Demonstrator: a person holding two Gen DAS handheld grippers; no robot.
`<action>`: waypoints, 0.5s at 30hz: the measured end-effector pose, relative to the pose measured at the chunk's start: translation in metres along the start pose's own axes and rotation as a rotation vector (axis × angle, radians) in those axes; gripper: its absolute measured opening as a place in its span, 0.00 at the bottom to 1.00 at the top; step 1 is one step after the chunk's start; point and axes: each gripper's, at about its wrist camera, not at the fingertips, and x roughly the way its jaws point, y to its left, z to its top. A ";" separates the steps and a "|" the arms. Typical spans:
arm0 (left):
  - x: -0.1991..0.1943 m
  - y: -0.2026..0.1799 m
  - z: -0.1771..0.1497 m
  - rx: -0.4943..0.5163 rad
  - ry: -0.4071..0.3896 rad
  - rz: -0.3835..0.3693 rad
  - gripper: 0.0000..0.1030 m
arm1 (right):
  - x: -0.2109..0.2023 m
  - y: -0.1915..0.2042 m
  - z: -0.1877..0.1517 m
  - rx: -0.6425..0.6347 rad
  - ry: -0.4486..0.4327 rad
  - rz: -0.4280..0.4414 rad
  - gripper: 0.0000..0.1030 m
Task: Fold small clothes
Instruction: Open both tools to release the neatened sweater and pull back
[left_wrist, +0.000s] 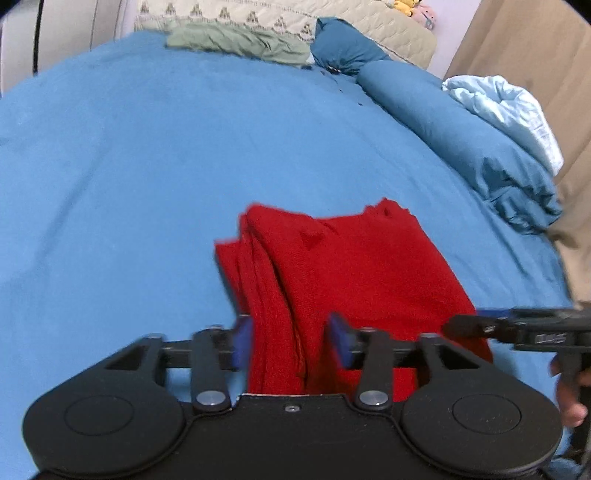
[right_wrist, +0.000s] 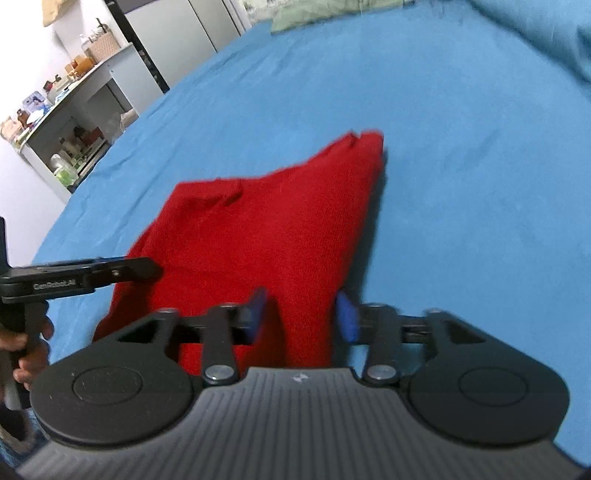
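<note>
A red knitted garment (left_wrist: 351, 266) lies folded on the blue bedsheet (left_wrist: 147, 166); it also shows in the right wrist view (right_wrist: 266, 229). My left gripper (left_wrist: 291, 343) stands at its near left edge, jaws apart, with red fabric folds between the blue pads (left_wrist: 340, 343). My right gripper (right_wrist: 301, 317) stands at the near right edge, jaws apart, with red fabric between its pads (right_wrist: 347, 317). Each gripper shows side-on in the other's view: the right one (left_wrist: 517, 328) and the left one (right_wrist: 74, 277).
A green cloth (left_wrist: 236, 40) lies at the far end of the bed. A rolled blue duvet (left_wrist: 461, 140) and a pale blue quilt (left_wrist: 506, 107) lie along the right. A cluttered shelf unit (right_wrist: 66, 122) stands left of the bed.
</note>
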 end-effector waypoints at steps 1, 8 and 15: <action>-0.003 0.000 0.000 0.011 -0.015 0.020 0.78 | -0.004 0.002 0.000 -0.012 -0.024 -0.016 0.83; 0.019 0.003 -0.015 0.084 -0.035 0.189 0.81 | 0.010 -0.007 -0.004 -0.015 -0.024 -0.168 0.84; 0.034 0.004 -0.025 0.090 -0.032 0.241 0.81 | 0.022 -0.022 -0.021 0.041 -0.030 -0.205 0.88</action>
